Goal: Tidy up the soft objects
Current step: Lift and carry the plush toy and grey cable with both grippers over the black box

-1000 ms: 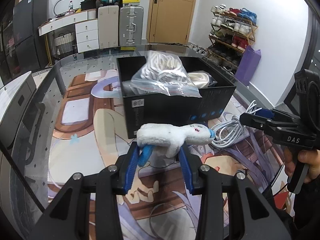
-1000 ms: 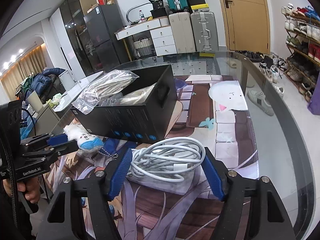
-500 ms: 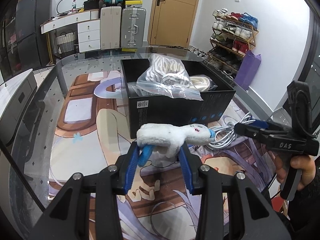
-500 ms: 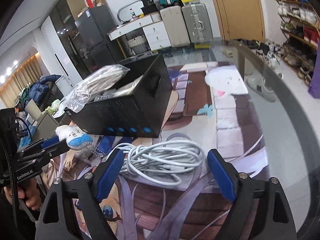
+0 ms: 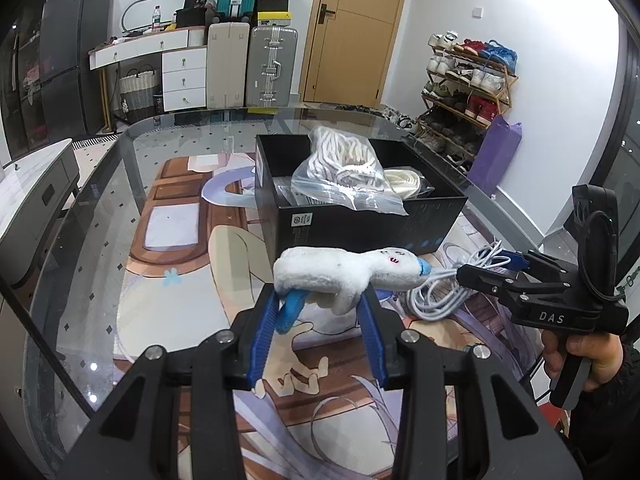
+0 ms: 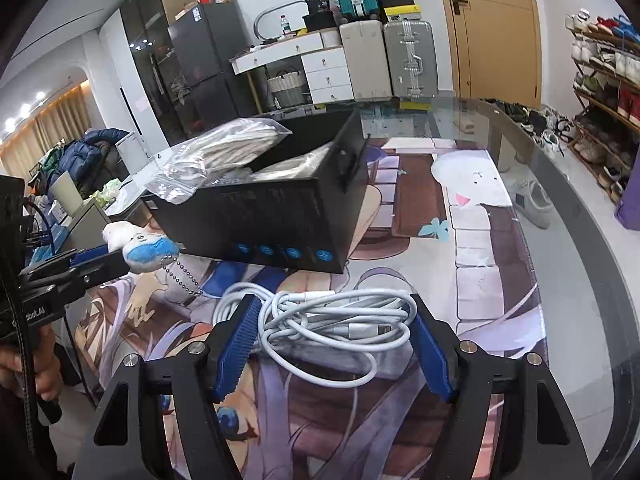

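The plush toy is white with a blue end and a small ball chain, and it is clamped between the blue pads of the left gripper. It is held in the air, in front of the black box and below its rim. I judge it is held lifted so that it can go over the wall into the box, where a zip bag of rope already lies.

The white cable bundle lies on the printed mat, just in front of the box. The right gripper stands wide open around it, one pad on each side, and it is not closed on the cable.

Compared with one second ago, the toy is carried higher and the box looks farther, while the right gripper has come closer around the cable.
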